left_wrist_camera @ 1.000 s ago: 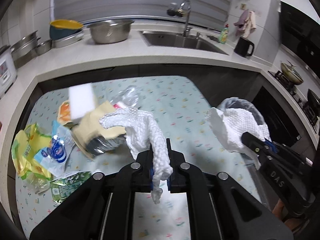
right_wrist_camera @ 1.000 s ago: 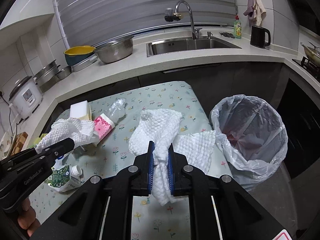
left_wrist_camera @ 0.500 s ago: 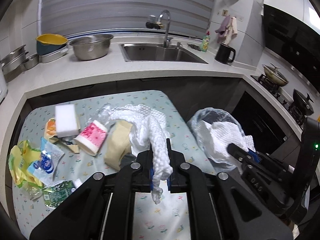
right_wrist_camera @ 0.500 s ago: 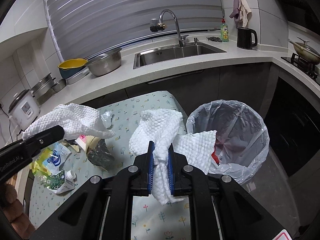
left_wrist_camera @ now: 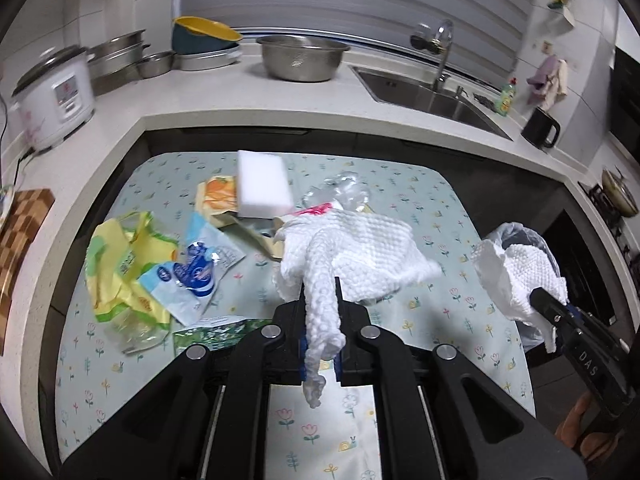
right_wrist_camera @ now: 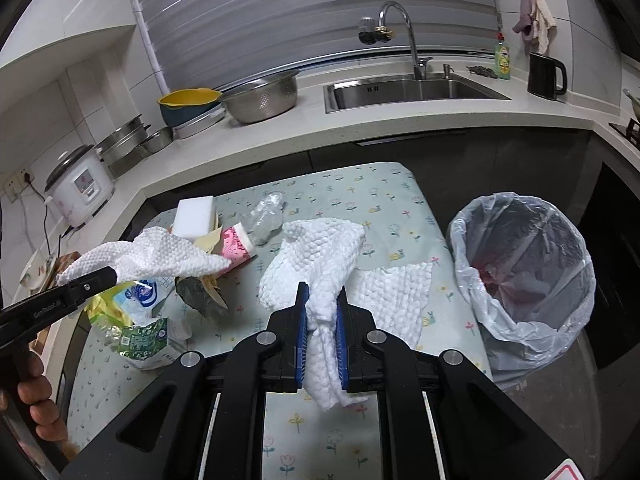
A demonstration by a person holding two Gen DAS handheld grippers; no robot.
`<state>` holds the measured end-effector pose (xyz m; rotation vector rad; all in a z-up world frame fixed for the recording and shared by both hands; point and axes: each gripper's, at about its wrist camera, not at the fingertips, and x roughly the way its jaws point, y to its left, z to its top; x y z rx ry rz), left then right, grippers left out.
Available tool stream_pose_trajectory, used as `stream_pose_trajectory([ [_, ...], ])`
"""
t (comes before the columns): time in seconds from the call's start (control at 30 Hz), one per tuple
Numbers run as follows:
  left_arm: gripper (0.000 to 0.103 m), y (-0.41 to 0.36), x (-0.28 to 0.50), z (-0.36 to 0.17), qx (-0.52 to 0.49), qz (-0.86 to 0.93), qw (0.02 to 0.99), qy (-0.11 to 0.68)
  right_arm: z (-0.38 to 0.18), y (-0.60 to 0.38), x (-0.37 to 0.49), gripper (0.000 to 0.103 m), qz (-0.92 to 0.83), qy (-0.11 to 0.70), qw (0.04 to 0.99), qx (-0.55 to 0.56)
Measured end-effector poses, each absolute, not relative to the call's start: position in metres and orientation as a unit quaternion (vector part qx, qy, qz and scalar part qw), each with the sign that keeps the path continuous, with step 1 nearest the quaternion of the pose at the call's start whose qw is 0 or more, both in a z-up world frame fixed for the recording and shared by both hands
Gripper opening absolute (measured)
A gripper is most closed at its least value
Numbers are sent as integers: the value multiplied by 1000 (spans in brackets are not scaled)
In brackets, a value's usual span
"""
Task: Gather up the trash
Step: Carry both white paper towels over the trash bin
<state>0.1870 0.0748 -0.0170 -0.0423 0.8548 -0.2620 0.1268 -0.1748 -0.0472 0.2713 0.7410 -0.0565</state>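
Risk: each gripper, left (left_wrist_camera: 320,320) and right (right_wrist_camera: 322,320), pinches only a twisted corner of paper towel (left_wrist_camera: 360,252), which could slip short of the far-right bin (right_wrist_camera: 520,272).

Dimpled white paper towels (right_wrist_camera: 316,264), soft and matt; thin translucent plastic liner (right_wrist_camera: 520,280) crinkled in the bin; matt black plastic fingers (right_wrist_camera: 362,344) with blue pads; printed cloth (left_wrist_camera: 400,184) over the bench; glossy foil wrappers (left_wrist_camera: 188,272); brushed steel bowl (left_wrist_camera: 302,58); smooth pale stone worktop (left_wrist_camera: 224,100).
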Motion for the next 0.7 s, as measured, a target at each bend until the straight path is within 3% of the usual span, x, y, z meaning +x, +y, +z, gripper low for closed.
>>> stream_pose_trajectory([
  [0.43, 8, 97, 182, -3, -26, -123, 910, 395, -18, -107, 191, 11, 67, 357, 922, 133],
  [0.7, 8, 125, 192, 20, -46, -99, 924, 368, -81, -50, 214, 11, 98, 440, 891, 59],
])
